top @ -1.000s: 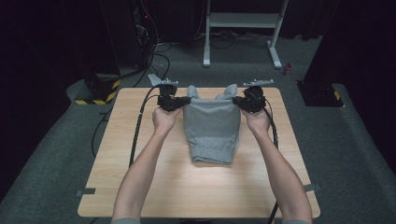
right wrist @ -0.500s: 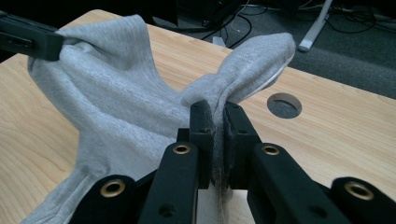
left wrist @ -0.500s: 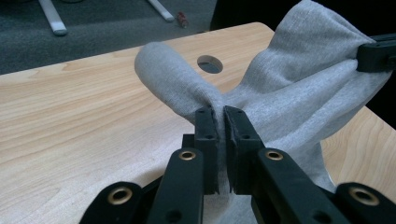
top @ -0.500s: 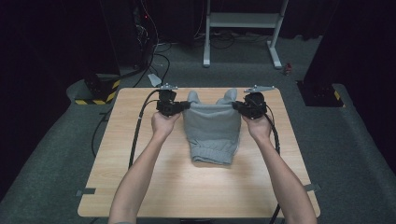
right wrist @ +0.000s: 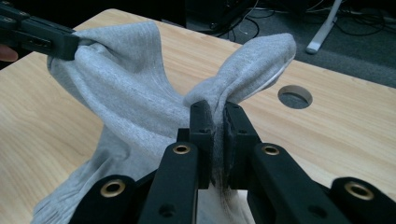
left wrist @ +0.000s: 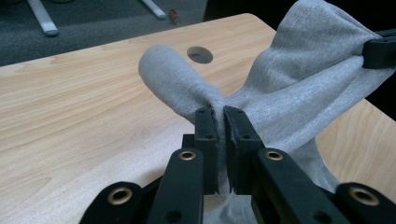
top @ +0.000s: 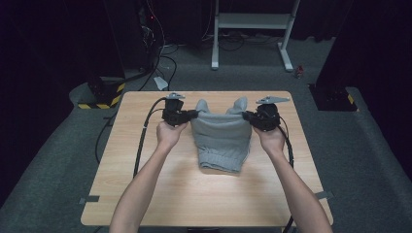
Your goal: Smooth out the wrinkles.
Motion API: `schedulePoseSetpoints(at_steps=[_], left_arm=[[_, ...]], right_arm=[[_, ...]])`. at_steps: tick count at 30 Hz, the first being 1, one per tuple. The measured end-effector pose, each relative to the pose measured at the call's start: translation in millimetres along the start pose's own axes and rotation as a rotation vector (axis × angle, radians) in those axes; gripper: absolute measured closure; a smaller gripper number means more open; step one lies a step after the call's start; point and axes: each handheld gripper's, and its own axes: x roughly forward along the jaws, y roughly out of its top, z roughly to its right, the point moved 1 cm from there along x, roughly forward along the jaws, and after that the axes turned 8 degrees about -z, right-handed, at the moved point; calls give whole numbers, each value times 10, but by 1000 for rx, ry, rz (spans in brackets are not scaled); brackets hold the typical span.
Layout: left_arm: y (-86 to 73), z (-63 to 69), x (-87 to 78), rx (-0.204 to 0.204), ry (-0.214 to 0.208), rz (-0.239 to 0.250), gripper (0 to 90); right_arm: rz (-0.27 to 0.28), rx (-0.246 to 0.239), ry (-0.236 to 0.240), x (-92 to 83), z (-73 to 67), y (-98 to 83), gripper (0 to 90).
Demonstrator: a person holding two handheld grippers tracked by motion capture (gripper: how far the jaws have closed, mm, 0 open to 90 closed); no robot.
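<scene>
Dark room, cables on the grey floor, a white stand at the back, and in the middle a pale wooden table (top: 145, 189) with a round hole (right wrist: 295, 97) near its far edge. Both tools are at work on a grey garment (top: 221, 138) that looks like a pair of shorts or a small top, I can't tell which.

The left gripper (top: 190, 115) is clamped tight on a bunched corner of the cloth, jaws pressed together with a fold squeezed between them; the left gripper view shows that fold rising straight out of the pads (left wrist: 207, 128). The right gripper (top: 247, 116) does the same on the opposite corner, fabric pinched hard between its pads (right wrist: 201, 122). The garment hangs between the two tools, its upper edge stretched from one to the other, the rest trailing down toward the person onto the table, and a loose lobe sticking up just beyond each gripper.

Now the risks. Each grip bites only a narrow pinch of cloth, so pulling the hands further apart could drag the fabric out of one side. Lose one corner and the whole piece swings and crumples under the other tool. Uneven lifting would twist the fold.
</scene>
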Motion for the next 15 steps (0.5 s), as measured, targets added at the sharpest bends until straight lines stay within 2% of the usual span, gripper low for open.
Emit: schedulePoseSetpoints(at_steps=[15], left_arm=[[-188, 138, -23, 30, -19, -2, 844]], right_arm=[[-6, -21, 7, -88, -121, -342, 839]])
